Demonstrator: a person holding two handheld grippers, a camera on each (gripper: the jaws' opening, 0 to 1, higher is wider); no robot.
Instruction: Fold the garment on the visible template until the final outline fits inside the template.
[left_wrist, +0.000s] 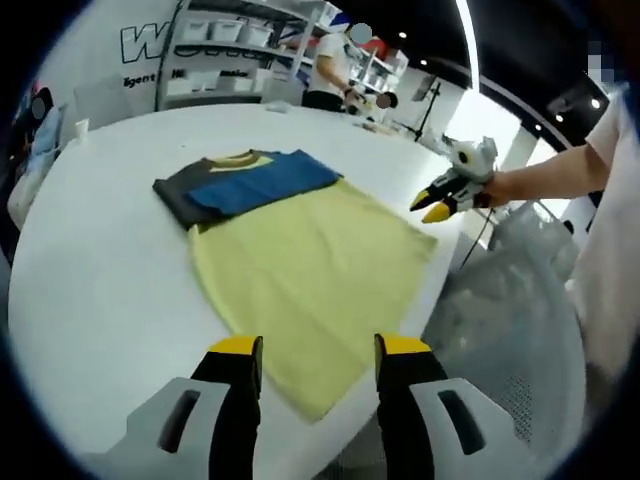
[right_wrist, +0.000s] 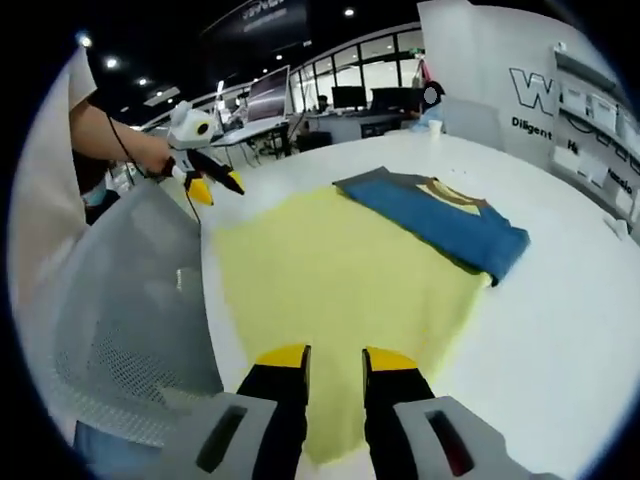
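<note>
While both grippers hover off it, the garment (left_wrist: 300, 255) lies flat on the white table (left_wrist: 100, 300).
Yellow body spread wide, blue-and-grey top folded over at the collar end. Left gripper (left_wrist: 318, 352) and right gripper (right_wrist: 335, 357) both released, holding nothing.

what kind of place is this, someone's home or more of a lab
Most likely a lab or open-plan workshop, not a home: a big white table holding a shirt, storage shelves with bins by a lettered wall, and rows of desks with monitors under ceiling spotlights.
</note>
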